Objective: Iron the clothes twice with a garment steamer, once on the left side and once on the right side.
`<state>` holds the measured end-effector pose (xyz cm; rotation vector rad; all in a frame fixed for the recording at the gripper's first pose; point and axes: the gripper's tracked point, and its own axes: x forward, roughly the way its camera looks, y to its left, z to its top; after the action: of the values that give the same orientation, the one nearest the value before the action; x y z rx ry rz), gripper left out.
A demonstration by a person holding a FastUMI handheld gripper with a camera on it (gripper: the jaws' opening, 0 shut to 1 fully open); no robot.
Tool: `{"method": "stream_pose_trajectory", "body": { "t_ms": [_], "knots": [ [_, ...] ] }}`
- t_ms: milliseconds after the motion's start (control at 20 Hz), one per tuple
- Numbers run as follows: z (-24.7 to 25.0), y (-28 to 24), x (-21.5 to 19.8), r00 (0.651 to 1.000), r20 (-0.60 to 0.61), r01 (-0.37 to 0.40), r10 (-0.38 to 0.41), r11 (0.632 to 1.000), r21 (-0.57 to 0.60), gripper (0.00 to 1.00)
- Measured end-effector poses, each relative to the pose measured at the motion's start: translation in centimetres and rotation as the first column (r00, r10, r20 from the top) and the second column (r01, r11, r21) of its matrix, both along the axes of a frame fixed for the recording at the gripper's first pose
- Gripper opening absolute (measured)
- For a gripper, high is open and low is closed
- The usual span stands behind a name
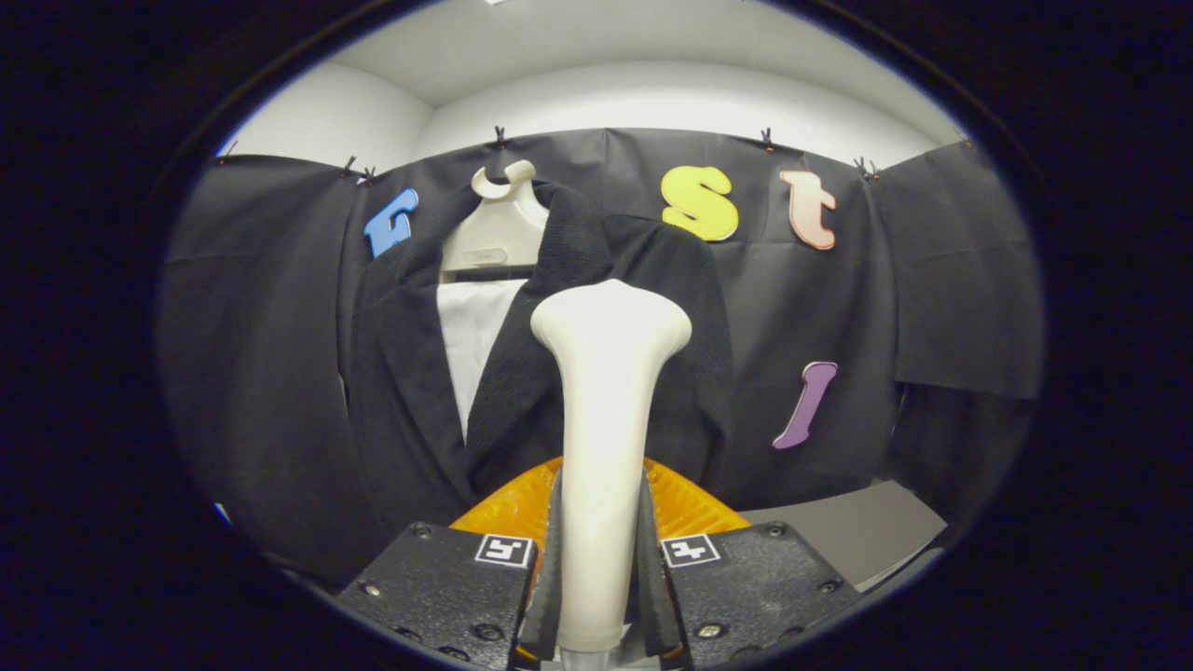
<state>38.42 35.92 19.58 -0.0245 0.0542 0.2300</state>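
My gripper [597, 559] is shut on a cream garment steamer [606, 391], both fingers pressing its handle. The steamer stands upright between the fingers, its wide head [610, 317] held up in front of the jacket's right half, near the right lapel. Whether the head touches the cloth I cannot tell. A black suit jacket [410, 391] hangs on a cream hanger [499, 228] against the booth wall, with a white shirt front [471, 335] showing between the lapels. The jacket's left half lies to the left of the steamer.
An orange ribbed part [508, 508] sits just ahead of the fingers, behind the steamer handle. A grey table surface [857, 536] lies low on the right, under the black cloth wall.
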Motion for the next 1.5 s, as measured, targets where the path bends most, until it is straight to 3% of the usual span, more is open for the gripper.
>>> {"method": "stream_pose_trajectory", "body": {
  "t_ms": [1050,1500],
  "knots": [
    [-12.7,-1.3,-1.5,0.986,-0.168,0.002,-0.012,0.998,-0.057,0.37],
    [-19.5,-2.1,-1.8,0.961,-0.274,0.013,-0.031,0.998,-0.066,0.37]
  ]
}}
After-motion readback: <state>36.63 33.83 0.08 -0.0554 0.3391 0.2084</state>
